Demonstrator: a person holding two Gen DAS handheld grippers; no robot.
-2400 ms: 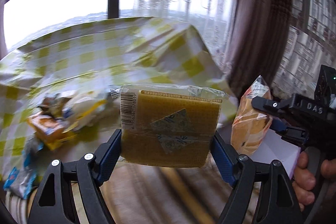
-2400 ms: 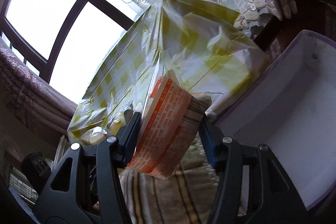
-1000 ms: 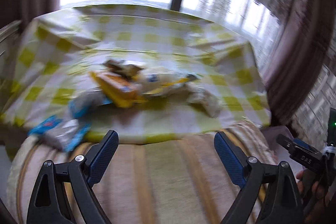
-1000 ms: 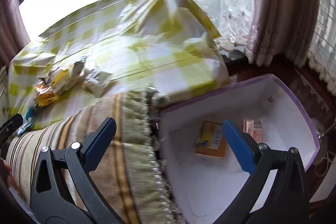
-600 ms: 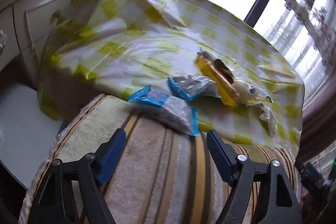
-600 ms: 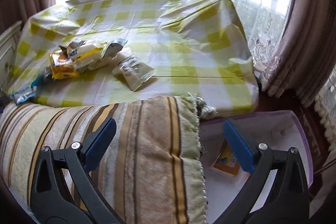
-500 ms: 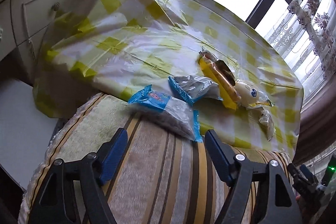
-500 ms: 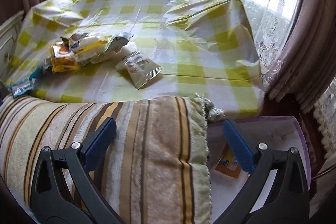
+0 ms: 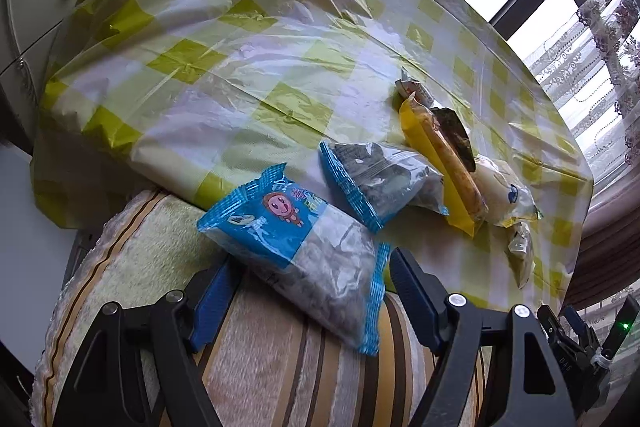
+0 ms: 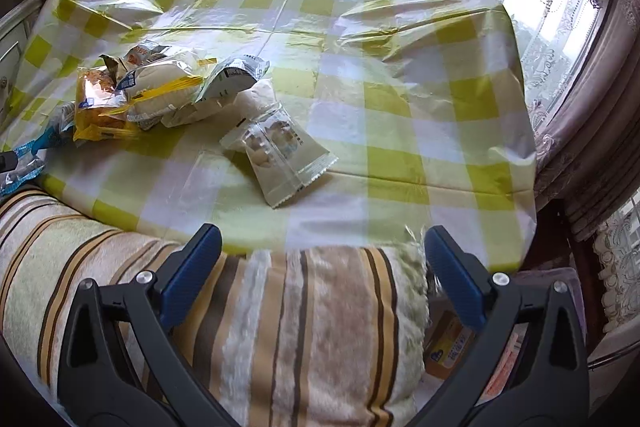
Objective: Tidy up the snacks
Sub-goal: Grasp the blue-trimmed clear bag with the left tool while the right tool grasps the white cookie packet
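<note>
Blue packet: [image 9: 296,247] crinkly blue-and-clear wrapper lying half on the striped cushion [image 9: 280,367], half over the table edge; it sits between the left gripper's [image 9: 304,291] jaws, reaching out ahead of the tips.
Long axis: runs slantwise across the gap, far-left corner to near-right corner, so the jaws would meet its long edges at an angle rather than squarely.
Left jaws: part open and have just been closing, with the packet between them; the left pad is hidden under the wrapper and the right tip lies just beside its crimped edge, so no firm squeeze shows yet.
Nearer hand: left, by judgement; it is already over this packet.
Right jaws: right gripper [image 10: 320,259] spread wide, nothing between them.
Clear packet: [image 10: 280,155] ahead of the right jaws on the checked cloth [image 10: 400,107], well apart from the tips.
Pile: [image 10: 132,99] yellow and white snacks, ahead and left of the right jaws.
</note>
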